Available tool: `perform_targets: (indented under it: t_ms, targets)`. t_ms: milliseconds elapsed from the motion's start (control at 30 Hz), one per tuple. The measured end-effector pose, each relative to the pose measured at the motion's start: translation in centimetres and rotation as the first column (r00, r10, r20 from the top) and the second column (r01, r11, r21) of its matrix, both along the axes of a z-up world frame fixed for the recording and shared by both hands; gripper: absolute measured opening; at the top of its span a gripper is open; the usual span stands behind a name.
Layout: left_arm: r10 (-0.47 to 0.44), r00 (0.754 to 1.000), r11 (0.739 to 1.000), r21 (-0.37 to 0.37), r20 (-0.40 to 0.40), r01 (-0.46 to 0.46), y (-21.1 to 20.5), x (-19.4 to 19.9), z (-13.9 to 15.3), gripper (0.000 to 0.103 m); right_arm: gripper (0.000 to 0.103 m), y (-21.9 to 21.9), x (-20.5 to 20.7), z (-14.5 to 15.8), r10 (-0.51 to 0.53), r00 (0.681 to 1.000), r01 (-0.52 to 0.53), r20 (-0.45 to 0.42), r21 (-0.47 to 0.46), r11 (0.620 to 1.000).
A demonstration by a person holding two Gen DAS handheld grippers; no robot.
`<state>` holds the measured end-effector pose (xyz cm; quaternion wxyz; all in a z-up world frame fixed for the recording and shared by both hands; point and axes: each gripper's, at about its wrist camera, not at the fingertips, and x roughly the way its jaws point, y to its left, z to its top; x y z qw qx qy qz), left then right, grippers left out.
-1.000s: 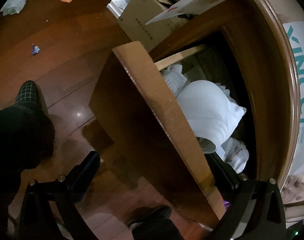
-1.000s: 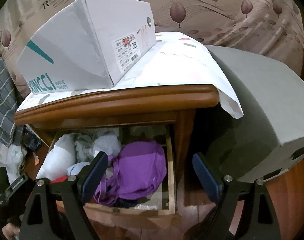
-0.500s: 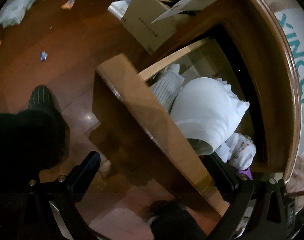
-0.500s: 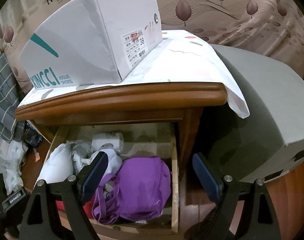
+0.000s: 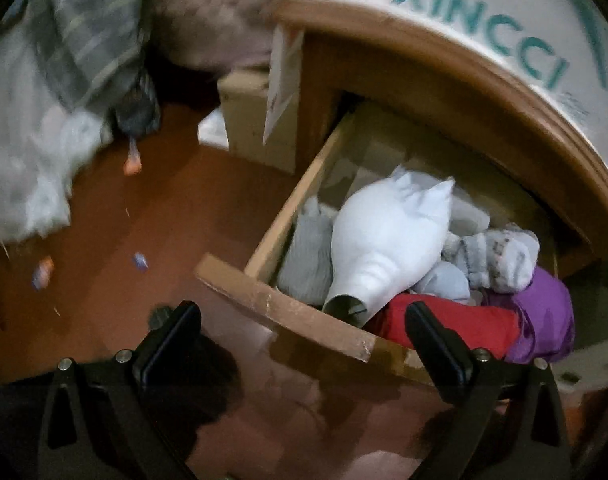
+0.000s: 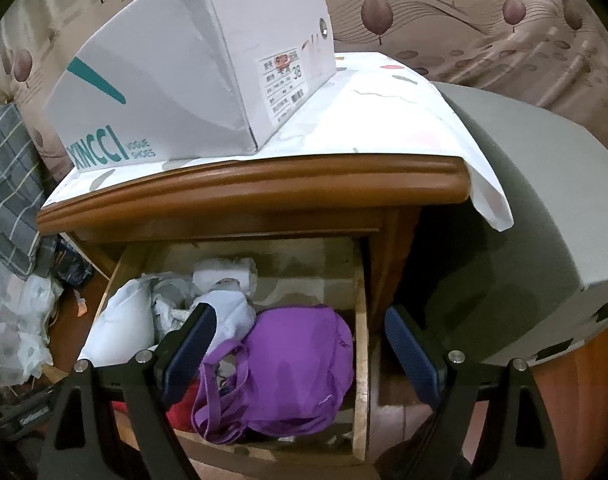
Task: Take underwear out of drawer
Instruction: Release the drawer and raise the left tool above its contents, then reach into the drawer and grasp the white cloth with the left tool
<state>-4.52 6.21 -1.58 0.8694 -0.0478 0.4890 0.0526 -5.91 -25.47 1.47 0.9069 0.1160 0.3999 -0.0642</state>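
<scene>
The wooden drawer (image 6: 360, 320) of the nightstand stands pulled out, full of clothes. A purple garment with straps (image 6: 287, 372) lies at its front right, also seen as purple garment (image 5: 544, 316). A red garment (image 5: 460, 324) lies beside it at the front, with a white stuffed bag (image 5: 388, 240), a grey sock roll (image 5: 496, 256) and grey cloth (image 5: 308, 256) further left. My right gripper (image 6: 299, 344) hangs open just above the purple garment. My left gripper (image 5: 304, 336) is open over the drawer's front panel (image 5: 287, 312), holding nothing.
A white XINCCI shoe box (image 6: 191, 80) sits on a paper-covered nightstand top (image 6: 263, 188). A grey bed corner (image 6: 524, 240) stands right of the drawer. Cardboard box (image 5: 255, 120), plaid cloth (image 5: 91, 28) and small litter lie on the wood floor (image 5: 143, 220) to the left.
The drawer has slid further out. The left gripper's view swung from the drawer's outer front face up over its contents. The right gripper moved closer above the purple garment.
</scene>
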Motion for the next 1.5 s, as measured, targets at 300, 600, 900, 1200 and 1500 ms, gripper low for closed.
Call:
perform_targets:
  t_ms: [300, 600, 900, 1200, 1500]
  targets:
    - [-0.185, 0.975, 0.977, 0.133, 0.126, 0.169, -2.8, 0.9, 3.6, 0.102, 0.089, 1.0, 0.1, -0.2, 0.044, 0.999, -0.044, -0.007, -0.033, 0.998]
    - [-0.301, 0.948, 0.946, 0.161, 0.103, 0.283, -4.3, 4.1, 3.0, 0.102, 0.089, 1.8, 0.3, -0.7, 0.079, 0.997, -0.08, -0.026, -0.059, 0.995]
    - [-0.329, 0.943, 0.939, 0.125, 0.046, 0.321, -5.3, 6.4, 1.3, 0.102, 0.089, 1.8, 0.7, -1.0, 0.081, 0.996, -0.084, -0.04, -0.065, 0.994]
    - [-0.331, 0.944, 0.941, 0.08, 0.015, 0.329, -5.7, 8.6, -0.1, 0.102, 0.089, 1.3, 0.5, -1.0, 0.063, 0.997, -0.065, -0.036, -0.057, 0.996]
    - [-0.357, 0.931, 0.934, -0.001, -0.075, 0.358, -6.1, 10.3, -2.3, 0.102, 0.089, 0.4, 0.4, -1.1, 0.038, 0.999, -0.039, -0.038, -0.044, 0.998]
